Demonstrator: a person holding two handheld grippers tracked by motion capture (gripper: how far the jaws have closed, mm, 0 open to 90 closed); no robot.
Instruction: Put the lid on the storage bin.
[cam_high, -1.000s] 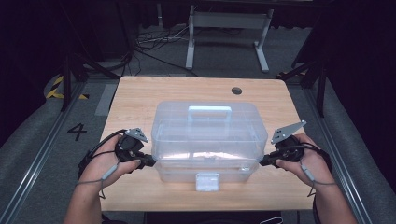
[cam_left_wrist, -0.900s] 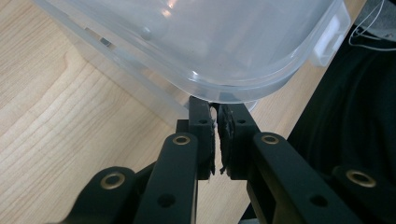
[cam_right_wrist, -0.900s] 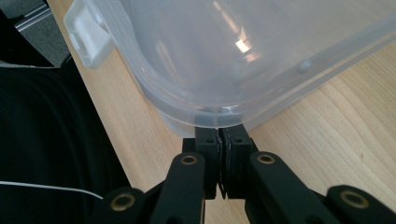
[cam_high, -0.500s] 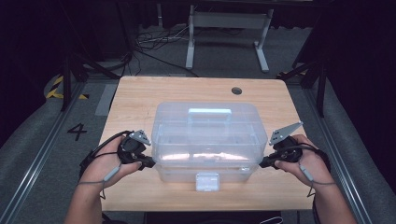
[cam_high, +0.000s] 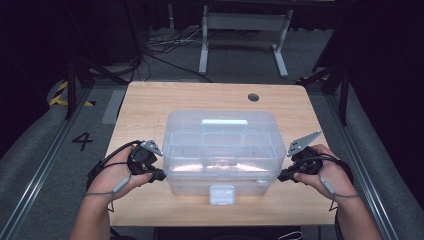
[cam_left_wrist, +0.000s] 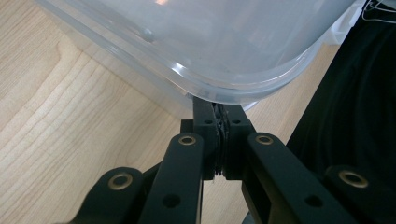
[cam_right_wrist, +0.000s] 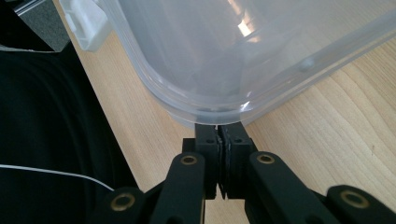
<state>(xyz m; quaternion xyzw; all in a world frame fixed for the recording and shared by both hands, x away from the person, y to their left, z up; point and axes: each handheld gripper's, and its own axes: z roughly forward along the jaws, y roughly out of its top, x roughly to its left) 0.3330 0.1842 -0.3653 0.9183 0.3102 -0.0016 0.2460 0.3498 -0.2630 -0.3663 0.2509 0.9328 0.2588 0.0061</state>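
A clear plastic storage box (cam_high: 220, 145) with its lid on stands in the middle of the wooden table (cam_high: 150, 105), a white latch (cam_high: 221, 194) on its near side. My left gripper (cam_high: 161, 175) is shut and pressed to the box's left end. In the left gripper view its tips (cam_left_wrist: 217, 105) sit tucked under the lid's rim (cam_left_wrist: 243, 88). My right gripper (cam_high: 281, 176) is shut at the box's right end, with its tips (cam_right_wrist: 219, 127) just beneath the rim (cam_right_wrist: 205, 109) too. Nothing shows between either pair of jaws.
Bare wood lies behind the box, with a round cable hole (cam_high: 253, 97) near the far edge. Dark floor, cables and a metal stand (cam_high: 245, 30) lie beyond the table. A strip of table runs in front of the box.
Both grippers have edged slightly inward and toward the near edge, closing against the box's ends. The box itself looks unmoved.
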